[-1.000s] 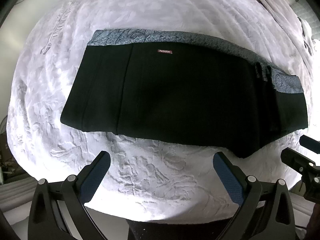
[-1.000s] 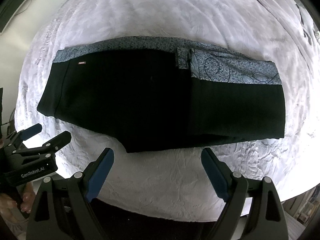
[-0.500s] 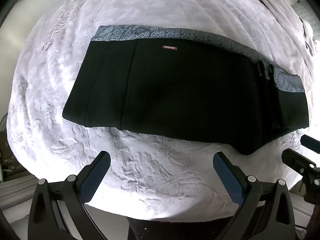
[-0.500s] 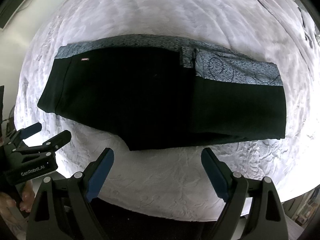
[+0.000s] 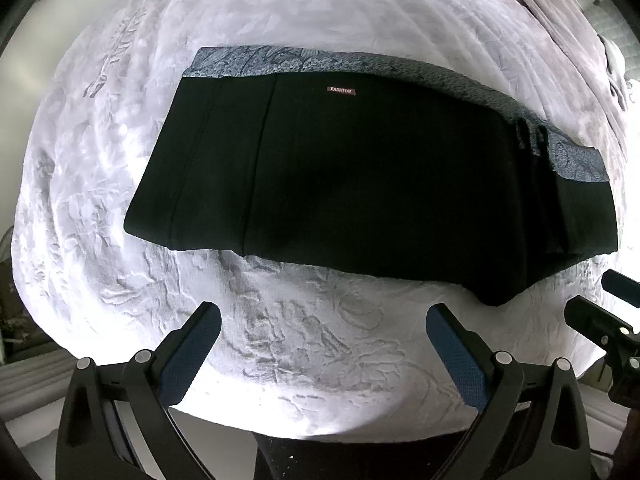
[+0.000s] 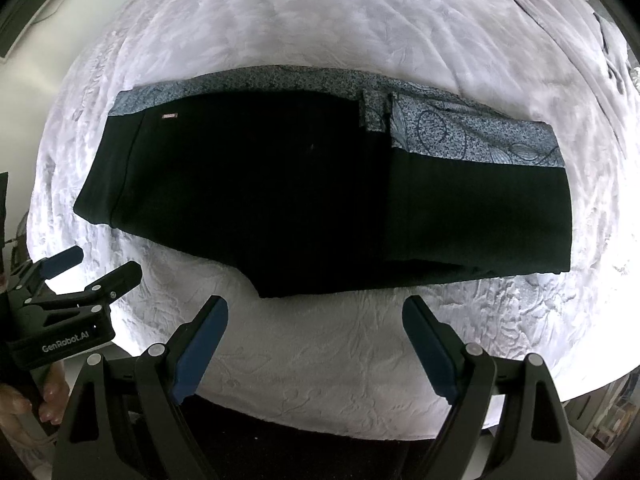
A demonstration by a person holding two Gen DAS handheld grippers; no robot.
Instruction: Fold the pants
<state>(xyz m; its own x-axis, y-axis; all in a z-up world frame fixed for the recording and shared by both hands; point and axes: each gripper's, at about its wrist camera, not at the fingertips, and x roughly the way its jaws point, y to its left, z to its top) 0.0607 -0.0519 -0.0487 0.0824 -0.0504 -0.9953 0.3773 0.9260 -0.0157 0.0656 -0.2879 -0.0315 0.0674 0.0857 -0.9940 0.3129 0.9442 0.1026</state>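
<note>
We hold our left gripper (image 5: pixel 322 322) with its jaws spread wide and nothing between them, over the white bedspread (image 5: pixel 304 344). Just beyond the fingertips, the black pants (image 5: pixel 360 184) lie folded flat. Our right gripper (image 6: pixel 316 316) hangs beside it, equally spread and empty.
</note>
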